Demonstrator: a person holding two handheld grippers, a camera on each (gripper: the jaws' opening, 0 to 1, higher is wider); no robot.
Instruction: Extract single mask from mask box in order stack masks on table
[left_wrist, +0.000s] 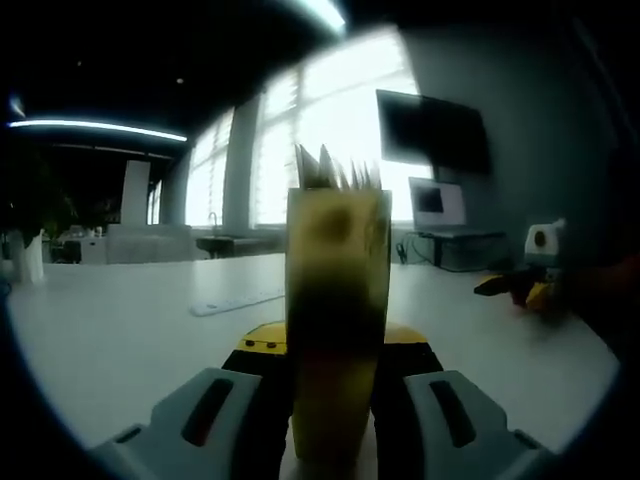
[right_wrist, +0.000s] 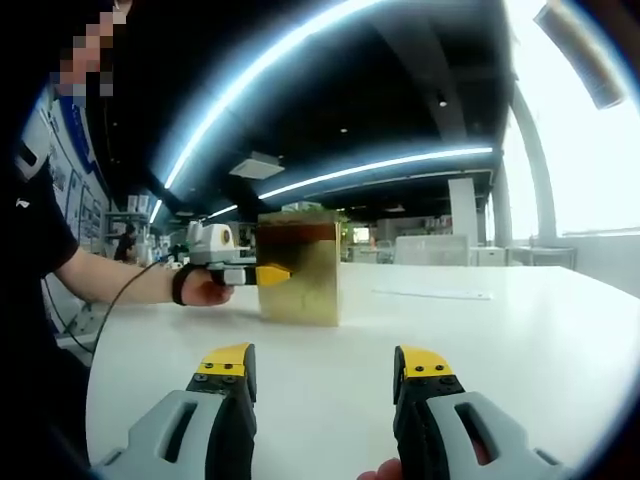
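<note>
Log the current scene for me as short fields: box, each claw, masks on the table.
mask box: yellow-gold mask box upright on the white table, white mask edges poking from its top
left claw: left claw shut on the box, also seen from the right gripper view
right claw: right claw open, holding nothing, short of the box
masks on table: one flat mask lying beyond the box
</note>
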